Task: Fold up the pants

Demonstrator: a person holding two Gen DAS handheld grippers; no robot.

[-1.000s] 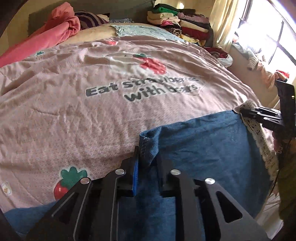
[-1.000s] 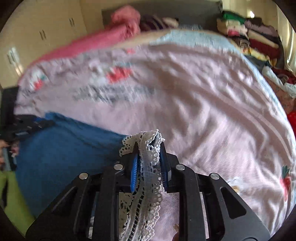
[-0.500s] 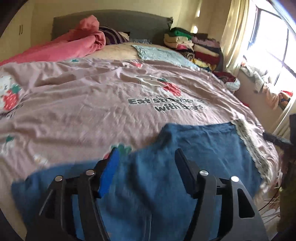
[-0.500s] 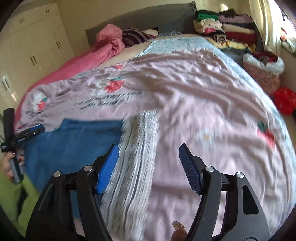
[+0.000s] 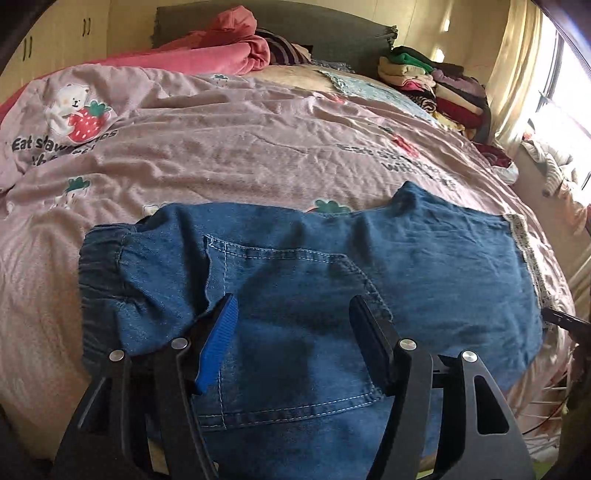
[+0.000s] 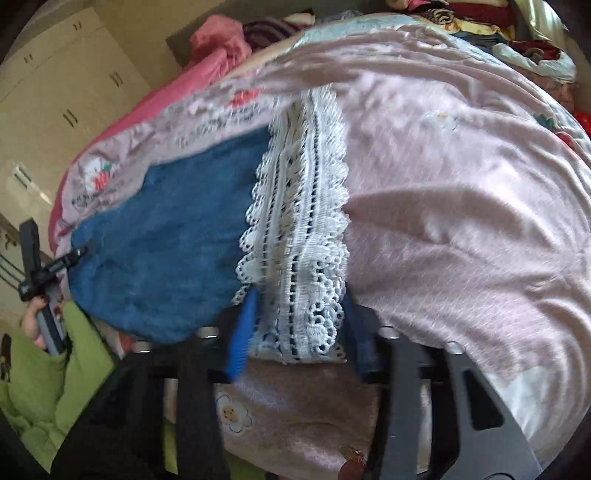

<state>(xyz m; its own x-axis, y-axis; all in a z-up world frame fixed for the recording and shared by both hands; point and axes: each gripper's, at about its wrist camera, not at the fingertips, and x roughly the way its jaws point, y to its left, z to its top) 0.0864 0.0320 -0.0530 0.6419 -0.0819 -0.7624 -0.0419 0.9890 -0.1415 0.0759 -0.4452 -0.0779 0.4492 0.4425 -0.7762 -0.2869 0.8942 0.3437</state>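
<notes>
Left wrist view: left gripper (image 5: 293,334) at bottom centre, jaws spread wide, nothing between them, hovering over the blue denim pants (image 5: 424,266). Blue ribbed pad on left finger (image 5: 218,345), black pad on the right one. Pants lying flat across the lower half of frame on the pink strawberry-print bedspread (image 5: 240,147); gathered elastic waistband (image 5: 98,258) at left, stitched back pocket (image 5: 291,280) between and just above the fingertips, white lace hem trim (image 5: 524,251) at the right edge. Crumpled pink blanket (image 5: 221,55) against the grey headboard (image 5: 332,33) at top centre. Stack of folded clothes (image 5: 436,85) at upper right, cream curtain (image 5: 517,74) beside it.

Right wrist view, motion-blurred: right gripper (image 6: 295,332) at bottom centre, jaws open about as wide as the lace band, fingers on either side of the white lace hem trim (image 6: 299,229). Cannot tell whether pads touch the lace; no pinch visible. Lace runs from bottom centre up to upper centre; blue denim (image 6: 166,240) spreads to its left, pink bedspread (image 6: 461,184) to its right. Left gripper (image 6: 79,253) visible at far left edge, at the denim's edge, held by a hand (image 6: 31,321) over a green sleeve (image 6: 48,387). Cream wardrobe doors (image 6: 66,85) at upper left.
</notes>
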